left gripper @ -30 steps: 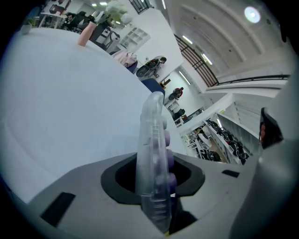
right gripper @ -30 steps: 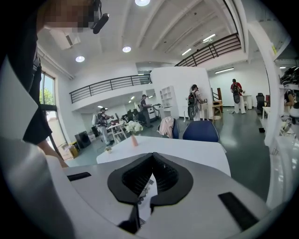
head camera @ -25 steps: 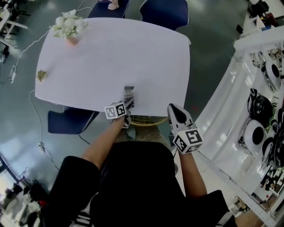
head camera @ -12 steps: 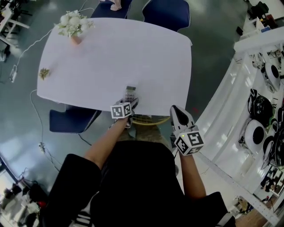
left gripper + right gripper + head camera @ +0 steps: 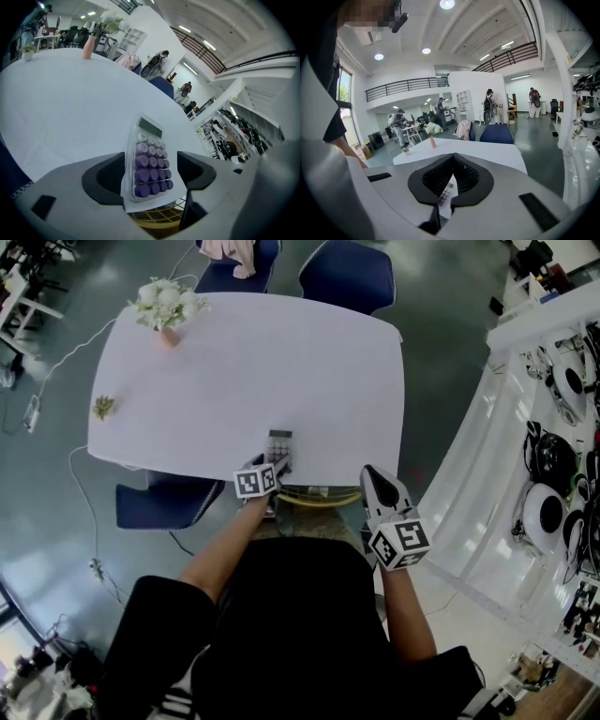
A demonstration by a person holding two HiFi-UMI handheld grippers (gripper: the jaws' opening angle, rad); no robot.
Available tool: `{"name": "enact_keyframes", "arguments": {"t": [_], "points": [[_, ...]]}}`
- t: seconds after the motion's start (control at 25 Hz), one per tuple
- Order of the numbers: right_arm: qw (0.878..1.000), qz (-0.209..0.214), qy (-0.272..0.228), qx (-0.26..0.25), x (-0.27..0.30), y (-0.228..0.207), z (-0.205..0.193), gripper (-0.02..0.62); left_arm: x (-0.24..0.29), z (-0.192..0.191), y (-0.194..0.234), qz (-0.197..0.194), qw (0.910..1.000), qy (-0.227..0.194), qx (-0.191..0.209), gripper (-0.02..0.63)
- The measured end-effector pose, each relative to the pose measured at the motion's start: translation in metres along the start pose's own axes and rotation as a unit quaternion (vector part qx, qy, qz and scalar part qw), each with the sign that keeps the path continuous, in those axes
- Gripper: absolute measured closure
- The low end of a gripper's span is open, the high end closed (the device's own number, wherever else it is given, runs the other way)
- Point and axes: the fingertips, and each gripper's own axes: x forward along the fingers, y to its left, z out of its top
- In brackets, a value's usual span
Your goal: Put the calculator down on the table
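Calculator (image 5: 279, 442): lying flat at table's (image 5: 234, 362) near edge
Left gripper (image 5: 152, 174): jaws opening wide beside calculator, not touching
Right gripper (image 5: 370, 474): jaws sitting together, empty

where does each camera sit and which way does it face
Head view: on the person's head, looking steeply down at the white table; both forearms, the left gripper and the right gripper show.
Left gripper view: on the left gripper, looking along its opening jaws at the calculator lying on the table between them.
Right gripper view: on the right gripper, looking across the table toward the flowers; its jaws are together, a dark sleeve at left.
Shared: all three show the table and flowers.
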Motion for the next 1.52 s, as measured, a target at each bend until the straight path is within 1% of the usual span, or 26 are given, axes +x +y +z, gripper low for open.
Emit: {"name": "enact_keyframes", "arguments": {"t": [0.08,0.2,0.32,0.36,0.4,0.44,0.52,0.56,0.6,0.64,0.68,0.72,0.76,0.8,0.84,0.92,0.96,1.04,1.16,1.24,1.36,1.52], "points": [[1.000,-0.005,-0.004,0.001,-0.001,0.004,-0.002,0.598,-0.007,0.006,0.004,-0.006,0.9999,-0.012,0.003,0.279],[1.000,-0.014,-0.005,0.008,0.000,0.007,-0.009,0.598,-0.024,0.024,0.004,-0.012,0.9986,-0.041,0.030,0.279],[0.999,-0.027,-0.012,0.014,-0.001,0.005,-0.010,0.598,-0.054,0.047,-0.011,-0.037,0.9955,-0.074,0.048,0.279],[0.999,-0.033,-0.017,0.014,-0.001,0.003,-0.007,0.598,-0.068,0.057,-0.019,-0.047,0.9929,-0.089,0.064,0.279],[0.999,-0.038,-0.023,0.014,-0.002,0.001,-0.003,0.598,-0.083,0.068,-0.028,-0.058,0.9886,-0.105,0.091,0.279],[0.999,-0.043,-0.029,0.012,-0.002,0.000,0.002,0.598,-0.098,0.077,-0.038,-0.068,0.9818,-0.120,0.131,0.279],[0.998,-0.053,-0.040,0.007,-0.001,-0.001,0.011,0.598,-0.131,0.092,-0.062,-0.088,0.9614,-0.142,0.219,0.281],[0.997,-0.057,-0.045,0.003,0.000,-0.001,0.016,0.598,-0.147,0.098,-0.074,-0.103,0.9504,-0.151,0.251,0.281],[0.997,-0.060,-0.050,-0.002,0.000,0.000,0.021,0.598,-0.164,0.103,-0.087,-0.124,0.9406,-0.161,0.272,0.284],[0.997,-0.062,-0.055,-0.006,0.000,0.002,0.025,0.598,-0.181,0.109,-0.099,-0.150,0.9323,-0.170,0.282,0.306],[0.996,-0.062,-0.061,-0.009,-0.001,0.005,0.030,0.598,-0.198,0.116,-0.111,-0.178,0.9253,-0.179,0.283,0.365],[0.996,-0.062,-0.067,-0.009,-0.002,0.008,0.034,0.598,-0.213,0.124,-0.121,-0.200,0.9196,-0.191,0.280,0.410],[0.995,-0.062,-0.074,-0.009,-0.003,0.011,0.038,0.598,-0.228,0.133,-0.129,-0.212,0.9148,-0.204,0.277,0.420],[0.995,-0.063,-0.080,-0.009,-0.005,0.014,0.042,0.598,-0.241,0.144,-0.135,-0.214,0.9107,-0.220,0.276,0.424],[0.994,-0.063,-0.085,-0.011,-0.006,0.017,0.046,0.598,-0.253,0.155,-0.140,-0.211,0.9063,-0.238,0.279,0.443],[0.993,-0.064,-0.094,-0.014,-0.010,0.022,0.053,0.598,-0.276,0.173,-0.147,-0.196,0.8969,-0.271,0.289,0.527],[0.993,-0.064,-0.099,-0.016,-0.013,0.024,0.056,0.598,-0.286,0.180,-0.151,-0.187,0.8931,-0.285,0.294,0.559],[0.992,-0.066,-0.109,-0.017,-0.018,0.027,0.063,0.598,-0.301,0.192,-0.157,-0.173,0.8873,-0.301,0.303,0.582],[0.990,-0.070,-0.120,-0.021,-0.021,0.029,0.075,0.598,-0.315,0.199,-0.165,-0.172,0.8787,-0.309,0.321,0.589],[0.988,-0.070,-0.132,-0.027,-0.021,0.031,0.081,0.598,-0.321,0.200,-0.166,-0.173,0.8759,-0.312,0.325,0.592],[0.986,-0.069,-0.149,-0.039,-0.024,0.033,0.087,0.598,-0.324,0.198,-0.166,-0.171,0.8765,-0.314,0.322,0.592],[0.986,-0.073,-0.144,-0.042,-0.026,0.035,0.086,0.598,-0.326,0.197,-0.167,-0.169,0.8772,-0.316,0.320,0.594]]}}
